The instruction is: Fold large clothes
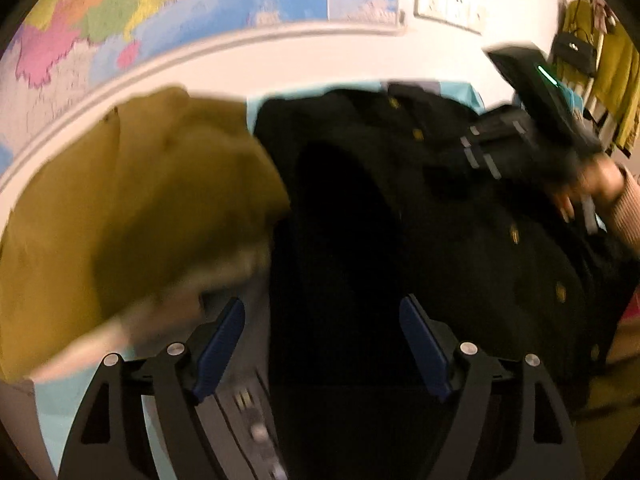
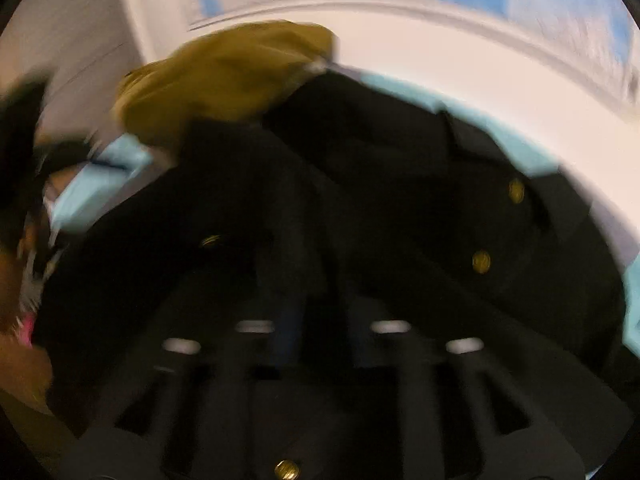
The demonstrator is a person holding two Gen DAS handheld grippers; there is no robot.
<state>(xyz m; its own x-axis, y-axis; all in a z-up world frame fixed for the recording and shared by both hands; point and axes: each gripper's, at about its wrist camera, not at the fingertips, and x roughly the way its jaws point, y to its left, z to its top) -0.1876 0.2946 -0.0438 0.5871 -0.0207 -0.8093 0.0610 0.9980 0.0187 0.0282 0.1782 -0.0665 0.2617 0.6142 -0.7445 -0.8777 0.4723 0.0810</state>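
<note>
A black coat [image 1: 460, 220] with gold buttons lies spread on a light blue surface [image 1: 256, 106]. It also fills the right wrist view [image 2: 380, 200]. My left gripper [image 1: 322, 344] is open, its blue pads [image 1: 224, 344] wide apart over the coat's near edge, holding nothing. My right gripper [image 1: 492, 148] shows in the left wrist view at the coat's far right, hand-held. In its own view the right gripper [image 2: 320, 308] is blurred against the black cloth, so its jaws cannot be made out.
A mustard yellow garment [image 1: 132, 216] lies bunched to the left of the coat, also in the right wrist view [image 2: 224, 80]. A white wall with a coloured map [image 1: 120, 12] stands behind. Yellow clothes and a black bag [image 1: 576, 54] hang at the far right.
</note>
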